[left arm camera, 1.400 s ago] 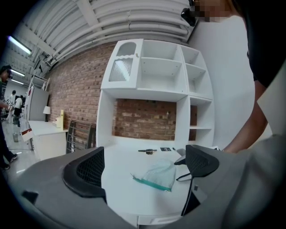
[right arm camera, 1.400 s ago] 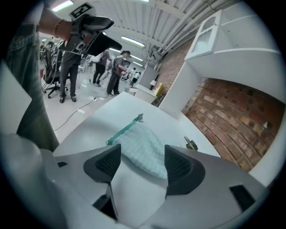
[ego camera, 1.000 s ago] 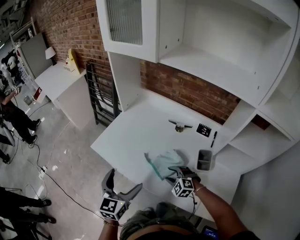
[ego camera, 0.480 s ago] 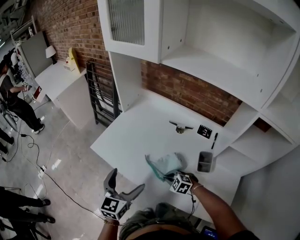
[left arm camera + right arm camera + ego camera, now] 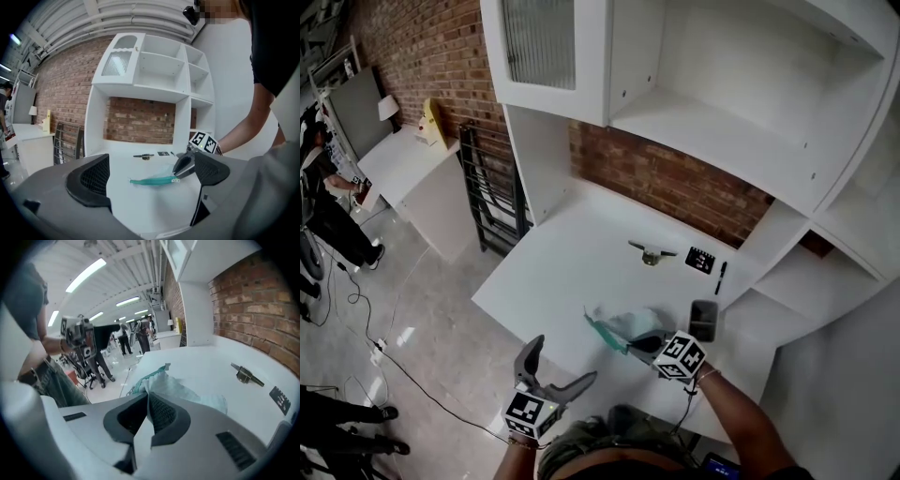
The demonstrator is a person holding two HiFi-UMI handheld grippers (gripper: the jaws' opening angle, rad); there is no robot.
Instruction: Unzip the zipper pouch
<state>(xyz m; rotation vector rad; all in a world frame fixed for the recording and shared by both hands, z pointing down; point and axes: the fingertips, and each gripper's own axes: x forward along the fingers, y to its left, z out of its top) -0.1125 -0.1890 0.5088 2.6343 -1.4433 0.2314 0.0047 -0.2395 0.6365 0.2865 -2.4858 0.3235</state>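
Pouch, place: the zipper pouch lies near the front edge of the desk, toward its right front corner. A grey cup stands just beside it, to its right.
Right fingers: your right gripper has just been closing. Its jaws now stand together, pinching the pale cloth at the pouch's near end.
Left fingers: your left gripper hangs off the desk's front edge. Its jaws are wide apart, with nothing between them.
Handling (judged): thin, soft and light. The cloth crumples, so the whole pouch will likely drag if you pull with only one grip. The teal zipper band looks like the stiffer part.
Where to hold (judged): keep the right pinch as anchor. Take the small pale pull at the band's end with the left gripper.
Writing: no brand or label is readable on the pouch. Both gripper cubes carry square black-and-white markers. A black card near the back has a pattern too small to read.
Also on desk: a pen and a metal piece, both well apart from the pouch.
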